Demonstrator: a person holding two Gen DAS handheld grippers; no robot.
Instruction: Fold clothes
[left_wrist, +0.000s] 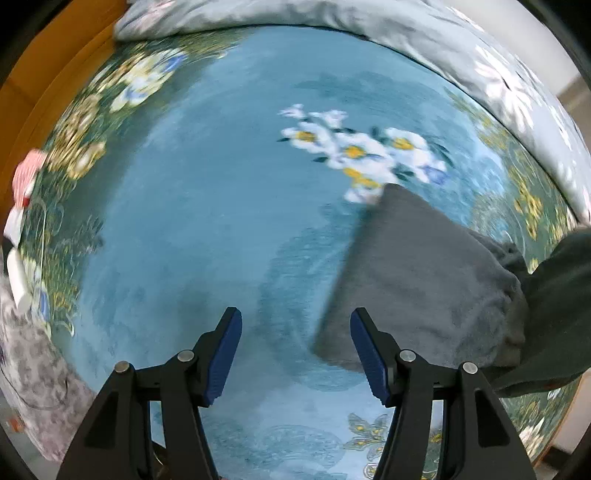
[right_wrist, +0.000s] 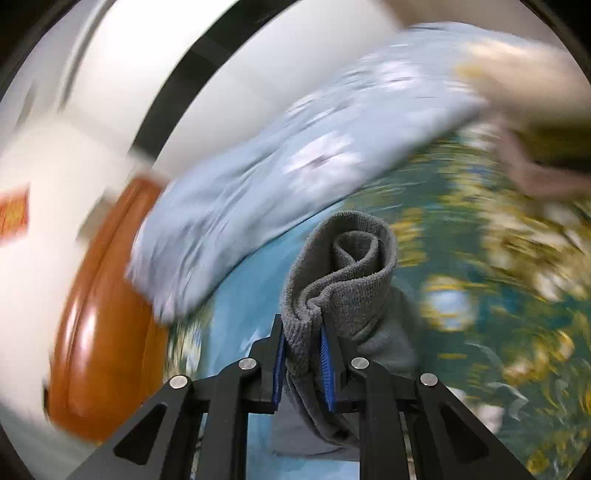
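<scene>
The grey knit garment (right_wrist: 343, 291) is soft, thick and limp: its ribbed edge bunches into a curl just ahead of the right gripper (right_wrist: 303, 350), whose jaws are clenched on that doubled hem, the rest hanging below the fingers. It looks light but floppy, so a grip on a hem or corner should hold better than mid-cloth. In the left view the garment (left_wrist: 417, 280) lies ahead and to the right of the left gripper (left_wrist: 295, 350), which hovers spread wide and empty over the blue floral bedsheet (left_wrist: 192, 206); a pale quilt (left_wrist: 369, 18) lies beyond.
</scene>
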